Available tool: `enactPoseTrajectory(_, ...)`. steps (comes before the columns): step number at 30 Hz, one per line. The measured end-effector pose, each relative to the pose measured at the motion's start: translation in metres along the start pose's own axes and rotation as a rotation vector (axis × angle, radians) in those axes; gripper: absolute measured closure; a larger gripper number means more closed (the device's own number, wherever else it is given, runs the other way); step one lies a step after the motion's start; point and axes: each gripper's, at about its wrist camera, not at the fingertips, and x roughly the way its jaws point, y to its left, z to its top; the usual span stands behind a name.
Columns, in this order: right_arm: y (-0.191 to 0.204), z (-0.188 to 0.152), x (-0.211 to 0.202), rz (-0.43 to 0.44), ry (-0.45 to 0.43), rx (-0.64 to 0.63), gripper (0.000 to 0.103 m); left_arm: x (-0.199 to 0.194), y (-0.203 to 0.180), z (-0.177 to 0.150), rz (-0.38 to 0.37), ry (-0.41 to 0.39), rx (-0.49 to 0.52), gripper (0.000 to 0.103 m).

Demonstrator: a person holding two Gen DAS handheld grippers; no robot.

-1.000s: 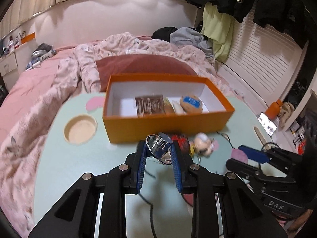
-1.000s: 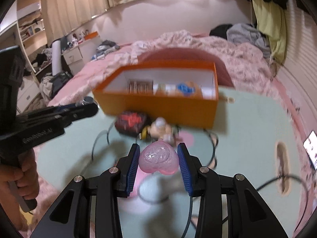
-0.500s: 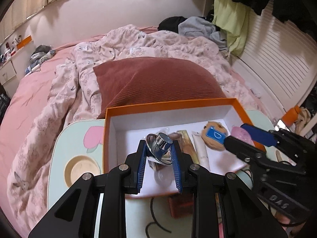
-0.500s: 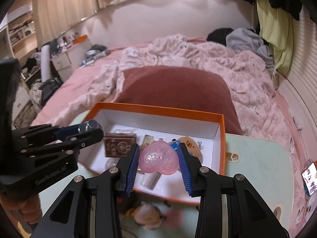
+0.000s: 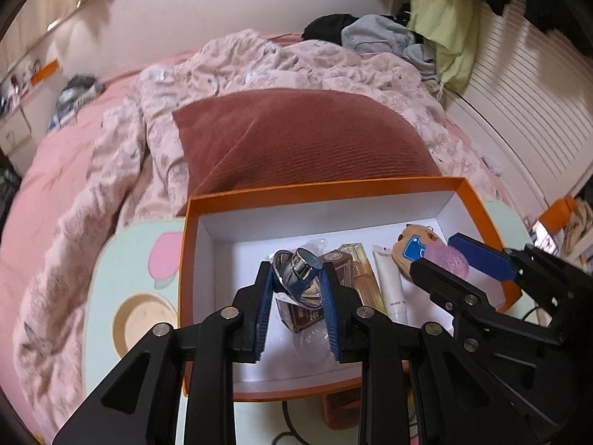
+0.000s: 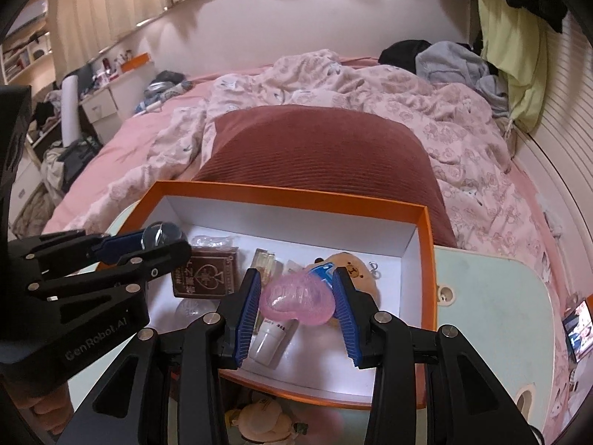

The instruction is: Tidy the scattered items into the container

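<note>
An orange box with a white inside (image 5: 207, 230) (image 6: 426, 252) stands on the pale green table. My left gripper (image 5: 296, 278) is shut on a shiny chrome cap (image 5: 298, 272) and holds it above the box's left half. My right gripper (image 6: 294, 294) is shut on a pink translucent heart-shaped case (image 6: 296, 296) above the box's middle; the case also shows in the left wrist view (image 5: 446, 259). In the box lie a brown card box (image 6: 205, 276), a perfume bottle (image 5: 359, 270), a white tube (image 5: 389, 282) and a bear keychain (image 6: 352, 263).
A dark red pillow (image 5: 296, 137) and a rumpled pink quilt (image 6: 463, 129) lie just behind the box. A small plush toy (image 6: 259, 422) and a black cable (image 5: 285, 415) lie on the table in front of the box. A round recess (image 5: 142, 319) is left of the box.
Both grippers rose from the table in front of the box and moved forward over it, each still holding its item. They now hang above the box's inside.
</note>
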Motion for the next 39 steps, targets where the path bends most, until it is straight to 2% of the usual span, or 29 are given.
enactPoseTrajectory(1,-0.001,0.000,-0.001,-0.018,-0.006,0.005,0.038,0.001,0.002,0.000,0.001,0.009,-0.016,0.064)
enactPoseTrajectory(2,-0.002,-0.001,-0.004,-0.033,-0.016,0.009,0.035,0.000,0.004,-0.001,0.007,0.009,-0.028,0.060)
enactPoseTrajectory(3,-0.003,-0.002,-0.006,-0.034,-0.027,0.012,0.034,-0.002,0.005,-0.002,0.012,0.001,-0.030,0.057)
enactPoseTrajectory(5,-0.004,-0.002,-0.011,-0.024,-0.037,0.015,0.034,-0.010,0.006,-0.005,0.024,-0.030,-0.016,0.043)
enactPoseTrajectory(8,-0.005,-0.007,-0.022,-0.023,-0.054,0.014,0.034,-0.023,0.005,-0.010,0.045,-0.069,0.001,0.033)
enactPoseTrajectory(14,-0.002,-0.032,-0.053,0.000,-0.056,0.015,0.034,-0.064,0.004,-0.036,-0.033,-0.129,0.001,0.032)
enactPoseTrajectory(17,0.004,-0.060,-0.072,0.015,-0.041,0.010,0.033,-0.082,-0.004,-0.067,-0.016,-0.150,0.022,0.032)
enactPoseTrajectory(20,0.009,-0.091,-0.084,0.029,-0.007,-0.002,0.027,-0.090,-0.014,-0.107,-0.010,-0.148,0.012,0.031)
enactPoseTrajectory(23,0.011,-0.117,-0.085,0.019,0.037,-0.009,0.027,-0.085,-0.021,-0.135,-0.028,-0.117,0.013,0.031)
enactPoseTrajectory(27,0.015,-0.138,-0.083,-0.001,0.063,-0.019,0.027,-0.076,-0.029,-0.154,0.030,-0.093,0.031,0.031)
enactPoseTrajectory(29,0.018,-0.145,-0.082,-0.014,0.073,-0.026,0.027,-0.073,-0.031,-0.159,0.067,-0.102,0.038,0.031)
enactPoseTrajectory(36,0.016,-0.153,-0.069,-0.028,0.120,-0.012,0.026,-0.053,-0.027,-0.173,0.055,-0.041,0.003,0.031)
enactPoseTrajectory(38,0.020,-0.155,-0.065,-0.050,0.130,-0.025,0.017,-0.050,-0.028,-0.175,0.062,-0.034,0.003,0.025)
enactPoseTrajectory(39,0.023,-0.156,-0.062,-0.064,0.140,-0.034,0.008,-0.049,-0.029,-0.176,0.065,-0.036,0.003,0.021)
